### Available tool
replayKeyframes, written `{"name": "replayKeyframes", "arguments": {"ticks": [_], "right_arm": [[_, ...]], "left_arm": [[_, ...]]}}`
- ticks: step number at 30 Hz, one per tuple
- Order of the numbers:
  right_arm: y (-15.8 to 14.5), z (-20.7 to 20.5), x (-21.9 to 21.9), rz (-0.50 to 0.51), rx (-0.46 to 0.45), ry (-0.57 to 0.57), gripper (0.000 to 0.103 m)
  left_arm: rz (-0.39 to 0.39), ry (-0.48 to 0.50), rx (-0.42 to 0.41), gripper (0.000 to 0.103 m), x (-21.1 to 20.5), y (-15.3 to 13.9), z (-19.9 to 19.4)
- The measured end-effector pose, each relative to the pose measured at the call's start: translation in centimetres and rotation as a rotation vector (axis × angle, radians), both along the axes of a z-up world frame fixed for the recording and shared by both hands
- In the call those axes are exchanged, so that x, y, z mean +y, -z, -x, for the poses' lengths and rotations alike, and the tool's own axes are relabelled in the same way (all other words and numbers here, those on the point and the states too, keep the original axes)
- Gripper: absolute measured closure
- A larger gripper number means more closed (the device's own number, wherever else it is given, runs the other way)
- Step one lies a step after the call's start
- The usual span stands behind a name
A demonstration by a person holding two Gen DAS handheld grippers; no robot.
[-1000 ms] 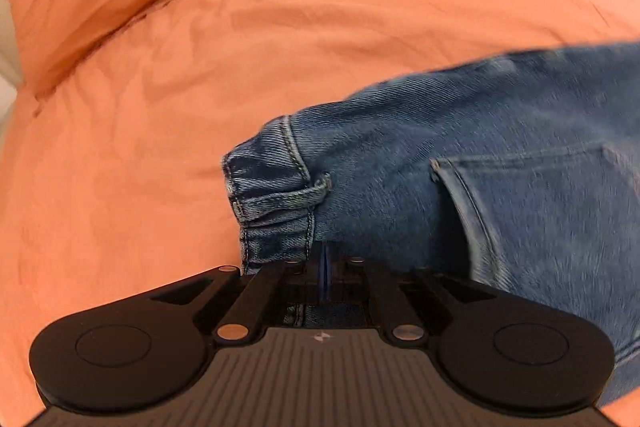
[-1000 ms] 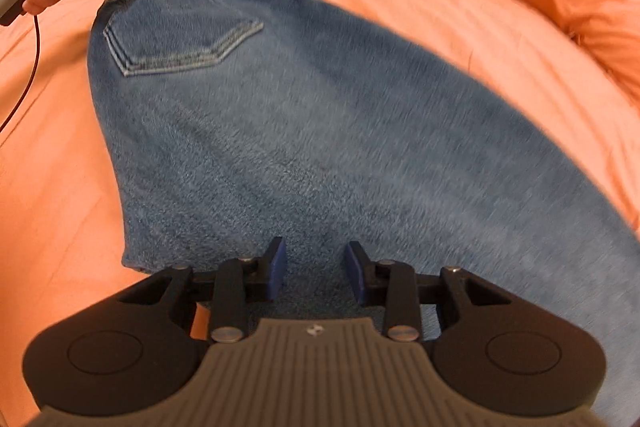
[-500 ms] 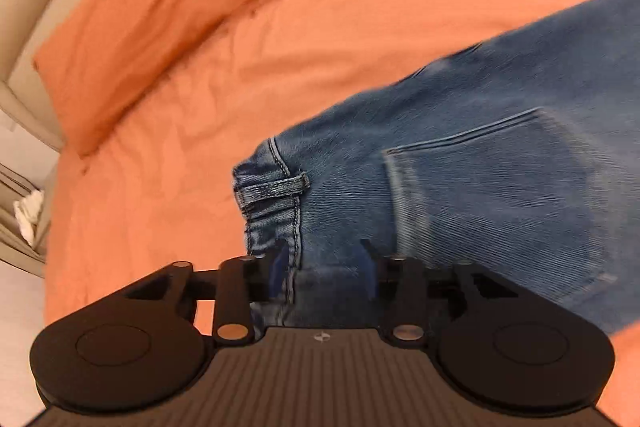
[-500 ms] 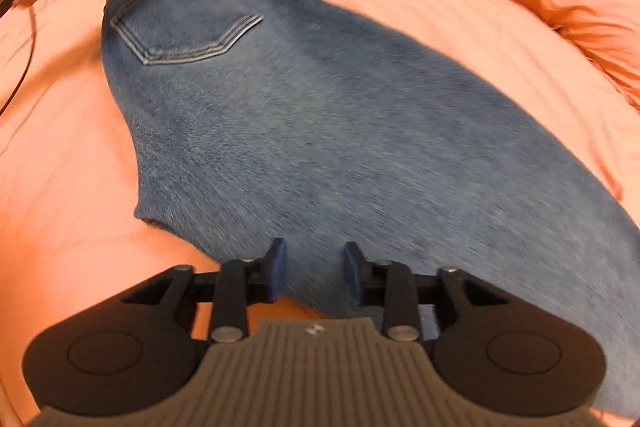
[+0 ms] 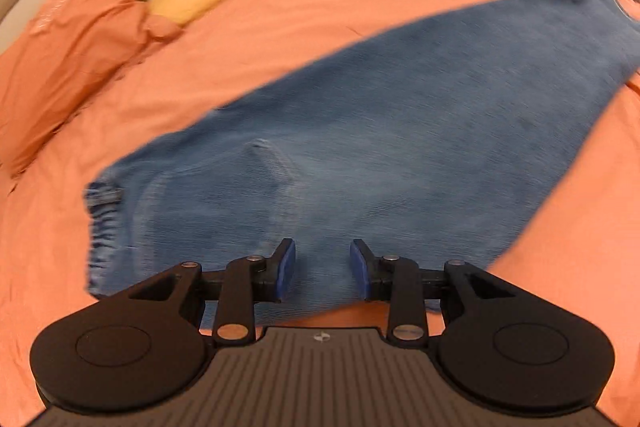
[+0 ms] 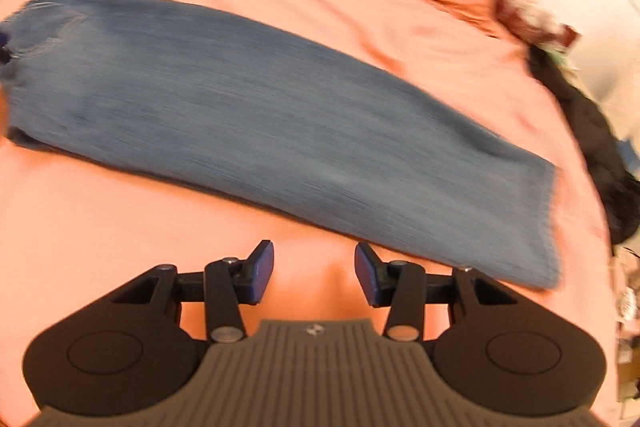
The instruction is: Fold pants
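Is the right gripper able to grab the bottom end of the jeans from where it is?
Probably yes. The right gripper is open with nothing between its fingers, and the hem end of the jeans lies flat on the orange bedspread just ahead to one side, with nothing lying over it.

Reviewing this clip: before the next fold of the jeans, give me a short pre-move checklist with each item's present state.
1. Left gripper free of cloth: ok, jaws apart, having just narrowed a little, nothing pinched.
2. Right gripper free: ok, jaws apart over bare bedspread.
3. Jeans lying flat, legs stacked: ok, one long strip, though blurred.
4. Hem end square: cannot tell, blurred.
5. Waistband flat: cannot tell, blurred.
6. Room beside the jeans: ok; pillows sit apart.
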State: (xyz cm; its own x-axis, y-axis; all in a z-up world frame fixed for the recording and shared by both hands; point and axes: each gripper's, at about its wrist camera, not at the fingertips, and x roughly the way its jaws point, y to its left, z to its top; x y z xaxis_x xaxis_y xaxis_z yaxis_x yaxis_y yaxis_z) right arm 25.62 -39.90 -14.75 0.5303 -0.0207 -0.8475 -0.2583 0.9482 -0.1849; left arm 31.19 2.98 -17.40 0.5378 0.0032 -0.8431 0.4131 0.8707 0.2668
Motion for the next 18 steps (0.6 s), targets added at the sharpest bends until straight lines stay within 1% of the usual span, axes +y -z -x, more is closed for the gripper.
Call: {"name": "replayKeyframes", "arguments": {"ticks": [3, 5, 7, 9, 11, 13, 14, 15, 16, 17, 18], "right_arm": [[0.0, -0.2, -5.5, -0.044, -0.001, 0.12, 0.062], [-0.1, -0.5, -8.8, -0.083, -0.011, 0.19, 0.062], [-0.1, -1.3, -11.2, -0.102, -0.023, 0.224, 0.061], [-0.1, -2.5, -12.9, -0.098, -0.037, 0.219, 0.06], [-0.2, -4.3, -14.2, -0.083, -0.055, 0.19, 0.059], [0.0, -6.4, -15.3, -0.066, -0.069, 0.154, 0.057], [0.2, -7.6, -15.4, -0.054, -0.069, 0.131, 0.054], [0.4, -9.1, -15.9, -0.033, -0.069, 0.111, 0.046], [0.7, -10.3, -16.2, -0.006, -0.069, 0.097, 0.041], [1.0, -11.5, -16.6, 0.019, -0.07, 0.091, 0.038], [1.2, -12.6, -17.1, 0.031, -0.07, 0.092, 0.038]], "left_arm": [[0.001, -0.008, 0.03, 0.064, -1.7, 1.6, 0.6], [-0.026, -0.016, 0.028, 0.064, -2.5, 2.4, 0.5], [-0.05, -0.018, 0.022, 0.064, -3.0, 2.9, -0.1], [-0.062, -0.023, 0.015, 0.064, -3.5, 2.8, -1.0], [-0.081, -0.046, 0.011, 0.064, -4.1, 2.5, -2.0], [-0.084, -0.069, 0.016, 0.064, -4.4, 2.4, -3.7], [-0.083, -0.074, 0.014, 0.064, -4.5, 2.2, -4.5], [-0.082, -0.07, 0.009, 0.064, -4.7, 2.2, -5.4], [-0.08, -0.068, 0.006, 0.064, -4.7, 2.1, -6.2], [-0.082, -0.071, 0.002, 0.063, -4.8, 2.1, -7.1], [-0.088, -0.075, -0.008, 0.062, -4.8, 2.2, -7.9]]}}
